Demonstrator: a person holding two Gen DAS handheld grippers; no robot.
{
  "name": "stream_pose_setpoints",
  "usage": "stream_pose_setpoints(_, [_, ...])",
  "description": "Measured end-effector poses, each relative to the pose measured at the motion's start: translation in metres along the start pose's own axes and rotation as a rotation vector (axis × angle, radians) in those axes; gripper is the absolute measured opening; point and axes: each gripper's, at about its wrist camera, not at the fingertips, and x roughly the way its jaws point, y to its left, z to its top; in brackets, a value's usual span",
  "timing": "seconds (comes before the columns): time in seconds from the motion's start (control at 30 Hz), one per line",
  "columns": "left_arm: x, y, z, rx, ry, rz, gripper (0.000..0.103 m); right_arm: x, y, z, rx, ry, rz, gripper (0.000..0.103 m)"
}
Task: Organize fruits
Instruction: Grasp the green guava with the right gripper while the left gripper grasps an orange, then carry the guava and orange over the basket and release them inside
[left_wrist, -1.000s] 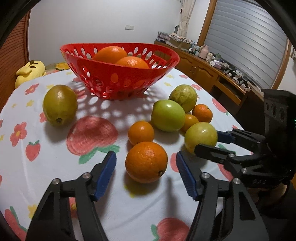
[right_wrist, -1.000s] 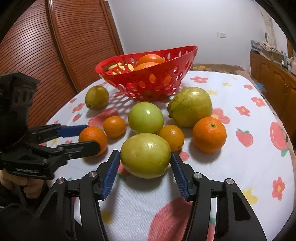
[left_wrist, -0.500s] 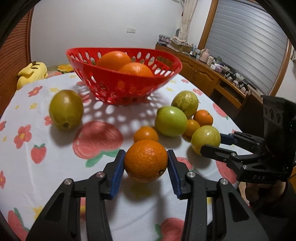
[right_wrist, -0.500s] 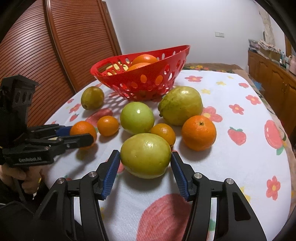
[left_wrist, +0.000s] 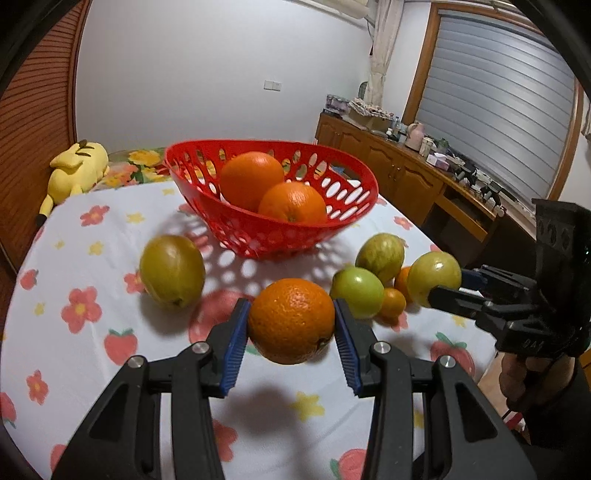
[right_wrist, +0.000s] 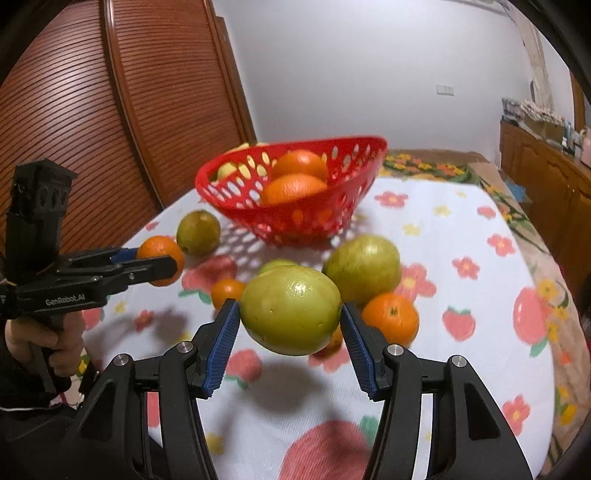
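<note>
1. Left gripper (left_wrist: 291, 321) clamped on orange (left_wrist: 291, 320), right gripper (right_wrist: 290, 314) clamped on green fruit (right_wrist: 290, 310); both lifted above tablecloth (left_wrist: 92, 280).
2. Carry level toward red basket (left_wrist: 236, 225), one at a time.
3. Lower beside oranges inside (left_wrist: 273, 192), then open gently.

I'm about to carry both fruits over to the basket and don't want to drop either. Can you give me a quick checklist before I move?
1. Left gripper shut on the orange: ok.
2. Right gripper shut on the green fruit: ok.
3. Both fruits lifted off the tablecloth: ok, shadows lie below them.
4. Red basket has room: ok, only two oranges show inside.
5. Grip firm enough to hold: cannot tell.
</note>
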Motion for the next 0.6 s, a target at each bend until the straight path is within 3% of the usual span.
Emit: stream_pose_setpoints(0.6, [-0.007,0.012,0.044,0.015,-0.071,0.018,0.043,-0.001,-0.011,0.061,-0.075,-0.043,-0.03,0.057])
